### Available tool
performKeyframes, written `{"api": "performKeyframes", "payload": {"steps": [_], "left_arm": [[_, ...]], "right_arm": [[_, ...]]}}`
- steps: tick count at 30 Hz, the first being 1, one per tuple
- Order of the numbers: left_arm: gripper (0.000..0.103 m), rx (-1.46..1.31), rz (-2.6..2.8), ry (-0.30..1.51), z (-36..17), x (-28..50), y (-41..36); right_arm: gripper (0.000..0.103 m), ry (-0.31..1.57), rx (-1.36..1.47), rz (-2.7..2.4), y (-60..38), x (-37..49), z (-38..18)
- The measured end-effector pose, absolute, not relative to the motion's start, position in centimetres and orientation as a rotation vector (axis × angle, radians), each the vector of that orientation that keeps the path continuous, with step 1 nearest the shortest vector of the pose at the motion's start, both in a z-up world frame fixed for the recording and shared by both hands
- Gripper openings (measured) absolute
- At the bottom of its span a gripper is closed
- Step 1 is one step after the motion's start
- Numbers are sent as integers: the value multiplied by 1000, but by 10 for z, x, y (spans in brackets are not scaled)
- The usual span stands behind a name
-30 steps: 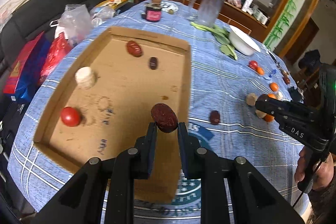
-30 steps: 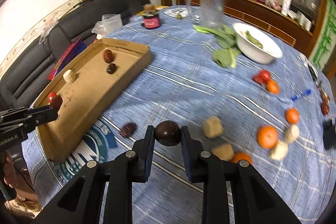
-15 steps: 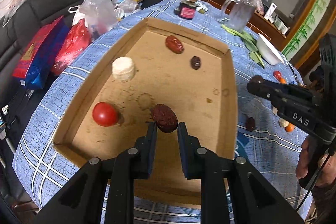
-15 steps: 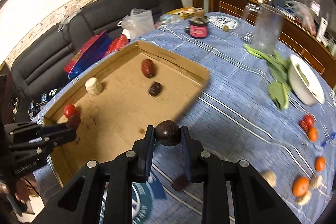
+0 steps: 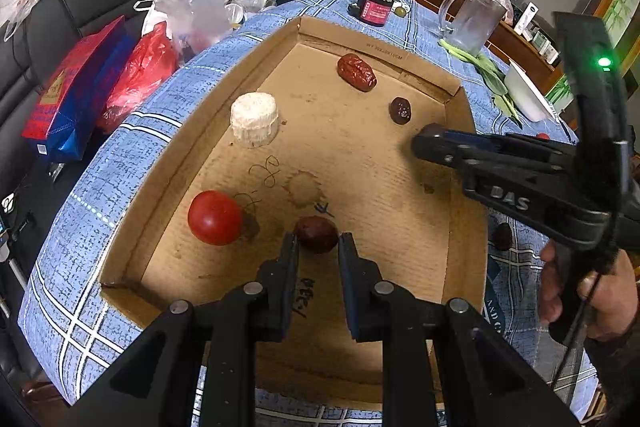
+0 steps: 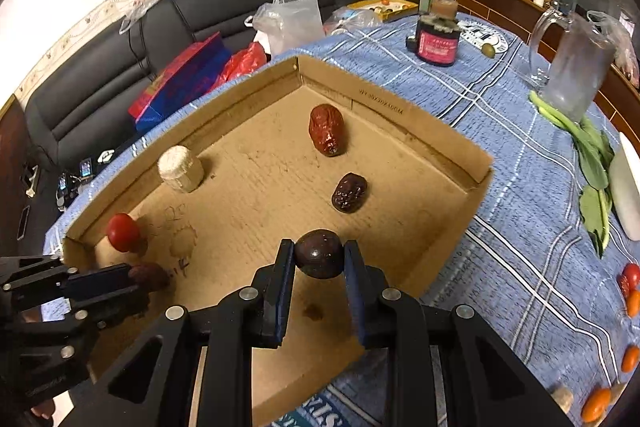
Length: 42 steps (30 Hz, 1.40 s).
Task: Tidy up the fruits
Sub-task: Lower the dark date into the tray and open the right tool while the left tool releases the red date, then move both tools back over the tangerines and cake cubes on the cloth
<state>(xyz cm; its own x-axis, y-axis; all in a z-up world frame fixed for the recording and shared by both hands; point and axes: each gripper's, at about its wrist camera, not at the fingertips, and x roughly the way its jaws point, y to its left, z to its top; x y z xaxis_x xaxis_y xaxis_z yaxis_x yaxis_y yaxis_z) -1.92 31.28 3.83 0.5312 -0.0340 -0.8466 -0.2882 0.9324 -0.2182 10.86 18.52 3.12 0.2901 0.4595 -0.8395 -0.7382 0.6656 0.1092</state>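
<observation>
Fruits are being gathered into a shallow cardboard tray [image 5: 172,163] on the blue tablecloth [image 6: 520,163]. Each gripper carries one over it. The left gripper [image 5: 318,247] is clamped on a dark red date [image 5: 316,233] low over the tray floor, just beside a red tomato [image 5: 215,217]. The right gripper [image 6: 319,259] pinches a round dark fruit [image 6: 319,254] above the tray's near part. A white chunk [image 5: 254,121], a red date [image 5: 356,72] and a small dark date [image 5: 400,110] already lie inside; several orange and red fruits [image 6: 630,291] wait on the cloth.

The round fruit looks likely to roll once freed, and could strike the small dark date or run to the low wall. Released from height, it may bounce out. The date in the left gripper could nudge the tomato and set it rolling. Both grippers share the tray, so they could collide.
</observation>
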Motion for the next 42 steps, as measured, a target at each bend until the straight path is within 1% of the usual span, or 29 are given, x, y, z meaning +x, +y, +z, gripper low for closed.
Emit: {"api": "performKeyframes", "payload": {"steps": [12,21,24,26,28,33,36,42], "left_arm": [[20,-364,156,1010,37,-18,316],[20,-345,178,1018,39,-19,312],[28,-345,181,1019,40,-19,311],[36,-339,189,1012,42,-21,310],[40,-335,193,1009,43,-22,309],[44,-328,203,1001,48,-26,307],[49,-317,212,992,51,-29,305],[50,-289,226,976,59,-34,295]], "right_arm": [[27,1002,-360,817,194,115,18],[34,1000,-387,804,192,113,21],[36,998,-384,797,188,112,24],[37,993,-386,790,186,111,26],[37,993,-381,786,182,110,28],[37,981,-373,778,174,103,37],[37,975,-367,775,169,97,43],[37,968,-352,758,152,84,54]]}}
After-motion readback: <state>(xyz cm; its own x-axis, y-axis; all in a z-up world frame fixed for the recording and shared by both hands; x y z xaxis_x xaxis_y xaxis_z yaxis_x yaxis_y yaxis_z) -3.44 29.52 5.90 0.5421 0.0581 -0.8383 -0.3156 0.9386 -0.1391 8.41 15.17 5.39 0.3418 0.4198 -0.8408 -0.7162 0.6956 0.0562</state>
